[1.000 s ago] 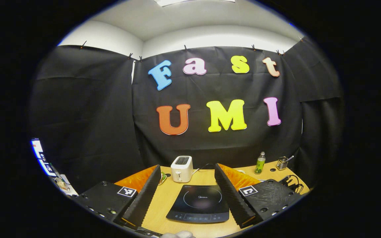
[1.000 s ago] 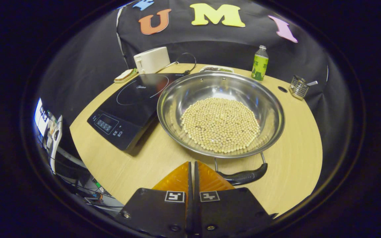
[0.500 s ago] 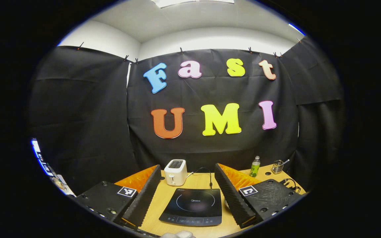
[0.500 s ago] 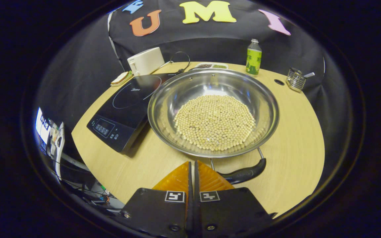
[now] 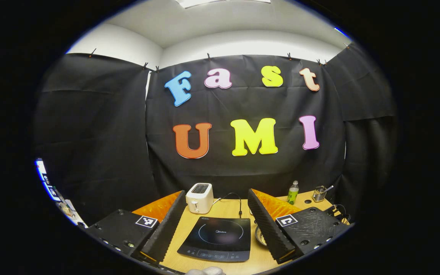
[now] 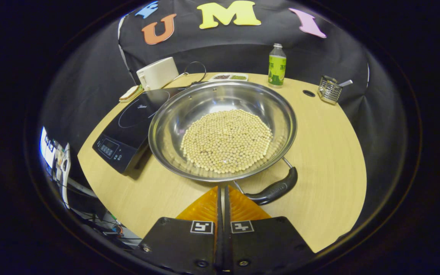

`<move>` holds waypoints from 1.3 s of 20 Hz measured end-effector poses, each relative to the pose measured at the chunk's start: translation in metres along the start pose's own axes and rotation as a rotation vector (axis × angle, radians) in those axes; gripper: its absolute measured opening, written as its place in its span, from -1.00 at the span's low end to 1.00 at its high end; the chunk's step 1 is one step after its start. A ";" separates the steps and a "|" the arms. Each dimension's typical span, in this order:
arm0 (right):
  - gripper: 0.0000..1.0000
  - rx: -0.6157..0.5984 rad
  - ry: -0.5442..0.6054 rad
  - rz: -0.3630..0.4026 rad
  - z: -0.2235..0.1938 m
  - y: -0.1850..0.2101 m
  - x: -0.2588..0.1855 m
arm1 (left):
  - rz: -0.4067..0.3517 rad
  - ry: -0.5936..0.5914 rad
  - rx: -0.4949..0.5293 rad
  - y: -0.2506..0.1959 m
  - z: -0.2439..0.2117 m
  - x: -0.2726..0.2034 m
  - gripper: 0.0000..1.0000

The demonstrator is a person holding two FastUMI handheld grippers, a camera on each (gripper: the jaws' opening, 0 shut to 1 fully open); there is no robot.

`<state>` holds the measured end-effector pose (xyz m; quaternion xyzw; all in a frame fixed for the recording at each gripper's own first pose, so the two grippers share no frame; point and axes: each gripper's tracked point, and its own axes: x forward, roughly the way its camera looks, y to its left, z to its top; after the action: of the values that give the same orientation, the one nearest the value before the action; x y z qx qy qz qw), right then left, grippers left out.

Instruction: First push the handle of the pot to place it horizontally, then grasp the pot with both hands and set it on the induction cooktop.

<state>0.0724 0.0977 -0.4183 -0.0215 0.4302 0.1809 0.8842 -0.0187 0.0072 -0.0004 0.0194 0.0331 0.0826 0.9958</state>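
On wooden table (image 6: 330,152): pot (image 6: 222,128) beside cooktop (image 6: 128,126) | left fingers (image 5: 174,225) spread | right fingers (image 6: 204,206) closed, empty

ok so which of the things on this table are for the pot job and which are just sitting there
For the job:
- pot of beans
- pot handle
- induction cooktop
- right hand-held gripper, shut beside the handle

Just lying about:
- toaster
- green bottle
- wire holder
- small tray

Staged kitchen booth: black cloth wall (image 5: 101,133) at twelve o'clock, wooden table (image 6: 330,160) bearing induction cooktop (image 6: 128,126), toaster (image 6: 158,73), bottle (image 6: 277,65).
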 end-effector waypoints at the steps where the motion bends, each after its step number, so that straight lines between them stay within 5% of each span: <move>1: -0.98 -0.002 0.002 0.002 0.001 -0.005 0.000 | 0.007 0.001 0.000 -0.001 0.001 0.000 0.93; 26: -0.92 -0.090 0.023 0.023 0.048 -0.127 0.011 | 0.193 0.052 -0.023 -0.066 -0.009 0.001 0.93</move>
<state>0.1579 -0.0079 -0.4112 -0.0582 0.4318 0.2097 0.8753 -0.0075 -0.0572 -0.0122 0.0087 0.0559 0.1790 0.9822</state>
